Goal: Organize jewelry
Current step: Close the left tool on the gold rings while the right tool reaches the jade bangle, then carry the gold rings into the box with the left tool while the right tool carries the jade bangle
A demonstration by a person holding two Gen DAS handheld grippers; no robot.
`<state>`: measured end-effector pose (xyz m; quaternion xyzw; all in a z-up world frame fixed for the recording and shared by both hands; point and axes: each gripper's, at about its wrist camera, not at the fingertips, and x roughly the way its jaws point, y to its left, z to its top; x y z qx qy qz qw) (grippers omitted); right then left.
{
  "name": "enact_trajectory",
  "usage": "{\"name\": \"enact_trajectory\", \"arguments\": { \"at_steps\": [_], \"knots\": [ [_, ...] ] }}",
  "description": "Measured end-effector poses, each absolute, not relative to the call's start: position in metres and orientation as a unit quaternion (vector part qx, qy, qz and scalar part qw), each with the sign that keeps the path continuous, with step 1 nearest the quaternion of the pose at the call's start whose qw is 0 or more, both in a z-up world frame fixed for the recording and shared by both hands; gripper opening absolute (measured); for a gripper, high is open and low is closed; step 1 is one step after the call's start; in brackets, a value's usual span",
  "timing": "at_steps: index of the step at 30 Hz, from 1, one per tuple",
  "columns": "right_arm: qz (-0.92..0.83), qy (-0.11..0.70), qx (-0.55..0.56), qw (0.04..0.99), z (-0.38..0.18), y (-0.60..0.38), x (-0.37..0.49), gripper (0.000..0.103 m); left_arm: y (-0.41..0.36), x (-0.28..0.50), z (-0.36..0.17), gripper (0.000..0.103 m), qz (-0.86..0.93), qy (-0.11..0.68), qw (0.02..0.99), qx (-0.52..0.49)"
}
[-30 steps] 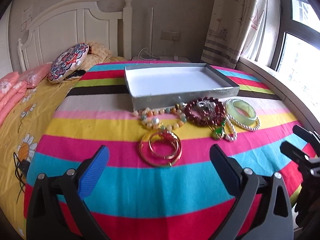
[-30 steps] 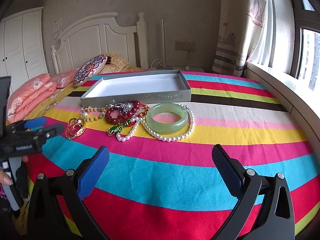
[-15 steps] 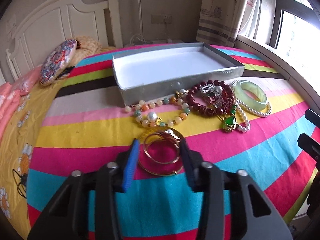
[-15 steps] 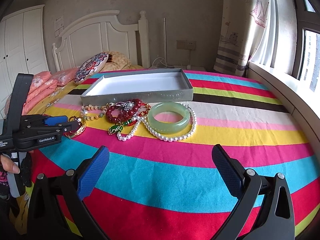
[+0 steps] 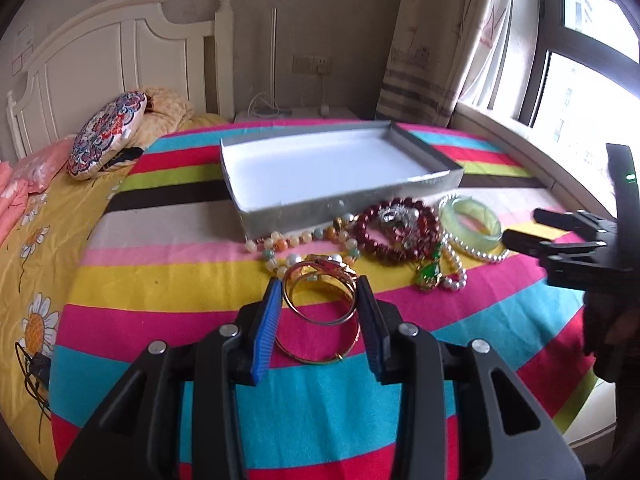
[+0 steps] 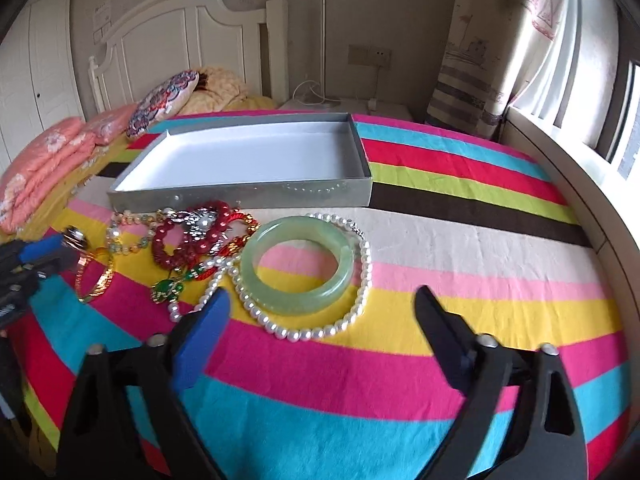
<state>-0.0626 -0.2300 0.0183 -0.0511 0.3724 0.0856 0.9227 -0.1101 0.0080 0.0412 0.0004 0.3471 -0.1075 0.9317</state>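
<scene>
A striped bedspread in pink, yellow, turquoise and red [image 6: 460, 288] is shown carrying a pile of jewelry in front of a shallow silver cardboard box with a white inside [image 5: 332, 168], which lies nearer the headboard end and holds nothing that can be seen.

At the left of the pile, two thin gold metal bangles [image 5: 320, 300] are bracketed by the left gripper [image 5: 318, 312], its jaws drawn in narrow on either side of the upper ring; whether the pads are already pressing the metal cannot be told. The first pick of the sorting appears to be in hand.

Further right, a strand of pastel stone beads [image 5: 296, 242] lies touching the box wall, beside a dark red bead bracelet with a silver charm [image 5: 400, 228] and a small green pendant [image 5: 430, 274]. At the right of the pile, a pale green jade bangle [image 6: 300, 266] rests inside the loop of a white pearl necklace [image 6: 360, 280].

The right gripper [image 6: 320, 344] is held spread wide and empty, just short of the jade bangle and aimed at it.

The next move is judged to call for a firm close on the gold ring, a lift and a carry over the near wall of the box; the second bangle, overlapped beneath, may be dragged along.
</scene>
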Motion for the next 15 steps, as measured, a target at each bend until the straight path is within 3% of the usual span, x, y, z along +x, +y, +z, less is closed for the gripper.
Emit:
{"name": "enact_trajectory", "arguments": {
  "at_steps": [4,15],
  "knots": [
    [0.099,0.391,-0.055,0.913,0.010,-0.222,-0.050,0.067,0.010,-0.120,0.056,0.037,-0.111,0.326,0.939,-0.006],
    [0.085,0.414,-0.064,0.904,0.001,-0.201,-0.015,0.074,0.004,-0.133,0.067,0.037,-0.115,0.299,0.947,-0.008]
  ]
}}
